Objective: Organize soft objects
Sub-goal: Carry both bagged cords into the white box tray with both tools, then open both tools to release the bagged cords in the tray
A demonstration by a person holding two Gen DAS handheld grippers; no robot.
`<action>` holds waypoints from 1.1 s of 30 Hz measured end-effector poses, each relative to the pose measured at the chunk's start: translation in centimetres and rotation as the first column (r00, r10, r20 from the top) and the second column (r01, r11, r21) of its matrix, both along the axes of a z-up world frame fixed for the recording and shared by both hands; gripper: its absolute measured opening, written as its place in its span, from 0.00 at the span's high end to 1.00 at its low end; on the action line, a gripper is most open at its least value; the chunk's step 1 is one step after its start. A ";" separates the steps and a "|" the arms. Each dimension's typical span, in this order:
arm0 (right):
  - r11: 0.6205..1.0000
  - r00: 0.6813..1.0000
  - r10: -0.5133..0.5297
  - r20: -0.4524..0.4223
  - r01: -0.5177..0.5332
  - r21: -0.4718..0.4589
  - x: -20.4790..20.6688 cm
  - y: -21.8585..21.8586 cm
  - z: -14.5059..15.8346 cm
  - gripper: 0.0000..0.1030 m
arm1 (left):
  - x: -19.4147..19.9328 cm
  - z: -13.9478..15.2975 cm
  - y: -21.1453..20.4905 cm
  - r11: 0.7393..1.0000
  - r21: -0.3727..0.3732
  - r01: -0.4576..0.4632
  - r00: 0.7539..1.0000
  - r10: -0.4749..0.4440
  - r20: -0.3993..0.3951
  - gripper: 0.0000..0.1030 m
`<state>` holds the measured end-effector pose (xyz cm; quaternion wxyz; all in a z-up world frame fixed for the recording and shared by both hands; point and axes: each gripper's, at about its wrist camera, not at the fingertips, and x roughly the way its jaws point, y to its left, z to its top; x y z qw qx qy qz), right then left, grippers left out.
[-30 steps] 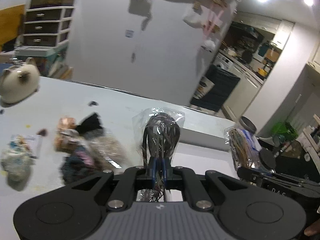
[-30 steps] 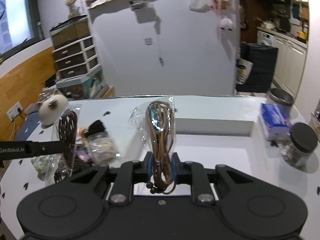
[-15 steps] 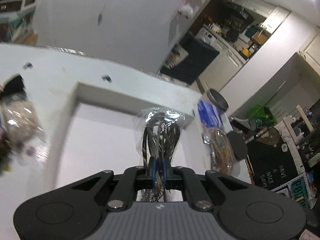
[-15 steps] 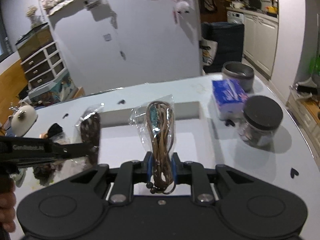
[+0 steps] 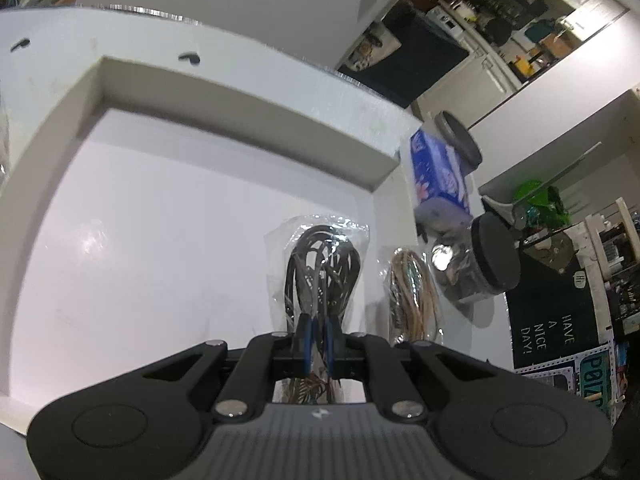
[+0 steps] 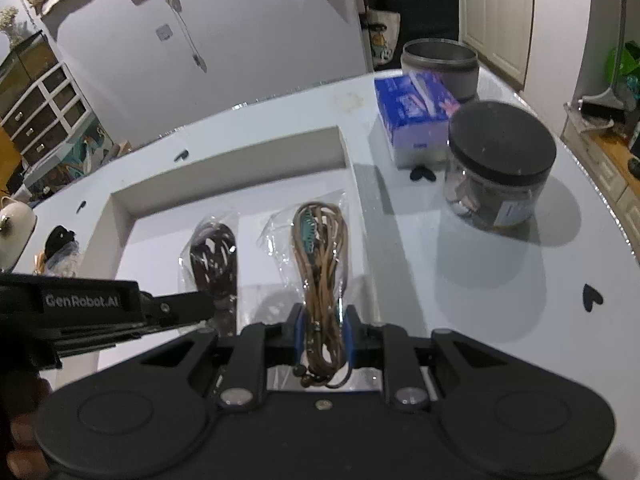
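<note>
The left claw is clamped on a clear bag of dark cord, held over the white tray on the desk. Just beside it, the right claw is clamped on a bag of tan cord over the tray's right side, near a dark-lidded jar.

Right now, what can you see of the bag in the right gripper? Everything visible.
The clear plastic bag of tan cord is a crinkled, glossy see-through sleeve holding a long coil of brown-tan cord with a teal patterned piece near its far end. The right gripper is shut on its near end, blue pads pressing the bundle from both sides. The bag points away from the camera over the right side of the white tray. Contact with the floor is unclear.
</note>
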<state>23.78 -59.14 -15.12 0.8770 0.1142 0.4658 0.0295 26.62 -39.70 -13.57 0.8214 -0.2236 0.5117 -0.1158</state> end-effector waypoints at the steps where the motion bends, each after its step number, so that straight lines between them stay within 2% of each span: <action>1: 1.000 1.000 0.001 -0.008 -0.001 0.004 0.2 0.0 -0.3 0.80 | 0.2 -0.4 -0.2 1.000 0.001 0.000 1.000 0.000 -0.013 0.93; 4: 1.000 1.000 0.003 -0.022 -0.003 0.023 0.7 0.0 -0.9 0.77 | 0.6 -1.2 -0.6 1.000 -0.004 -0.009 0.999 0.009 -0.042 0.92; 7: 0.999 1.000 0.007 -0.026 -0.006 0.038 0.8 -0.1 -1.1 0.67 | 0.8 -1.6 -1.0 1.000 -0.008 -0.004 0.998 0.003 -0.058 0.85; 9: 0.999 1.000 0.004 -0.021 -0.004 0.038 0.6 -0.1 -0.9 0.64 | 1.0 -1.7 -1.2 1.000 -0.006 0.007 0.998 -0.007 -0.064 0.79; 11: 0.999 1.000 0.004 -0.019 -0.004 0.036 0.4 -0.2 -0.8 0.61 | 1.0 -1.7 -1.3 1.000 0.001 0.015 0.997 -0.015 -0.072 0.68; 15: 0.999 1.000 0.005 -0.011 -0.005 0.035 -0.2 -0.5 -0.2 0.57 | 0.9 -1.5 -0.9 1.000 0.016 0.021 0.996 -0.020 -0.082 0.60; 17: 1.000 1.000 0.010 0.000 -0.010 0.029 -0.6 -0.4 0.2 0.55 | 0.6 -1.2 -0.7 0.999 0.024 0.026 0.997 -0.024 -0.076 0.51; 21: 1.000 0.999 0.020 0.040 -0.020 0.005 -1.7 -0.2 1.4 0.46 | -0.1 0.2 -0.5 0.996 0.081 0.039 0.999 -0.036 -0.039 0.44; 24: 1.000 0.997 0.027 0.076 -0.026 -0.010 -2.6 -0.1 2.5 0.41 | -1.0 1.4 -0.1 0.994 0.101 0.042 0.999 -0.042 -0.003 0.31; 26: 1.000 0.995 0.026 0.096 -0.024 -0.019 -3.2 -0.1 3.2 0.30 | -1.7 2.2 0.4 0.994 0.107 0.036 0.999 -0.038 0.017 0.22; 28: 0.999 0.992 0.030 0.122 -0.026 -0.035 -3.9 0.0 4.0 0.21 | -2.4 3.1 0.7 0.991 0.131 0.031 0.998 -0.037 0.047 0.18; 32: 0.998 0.987 0.043 0.157 -0.035 -0.053 -5.1 0.2 5.3 0.16 | -4.0 4.8 1.5 0.985 0.172 0.028 0.993 -0.047 0.107 0.03; 33: 0.998 0.986 0.043 0.163 -0.034 -0.053 -5.4 0.2 5.5 0.16 | -4.3 5.1 1.7 0.984 0.177 0.023 0.992 -0.045 0.120 0.02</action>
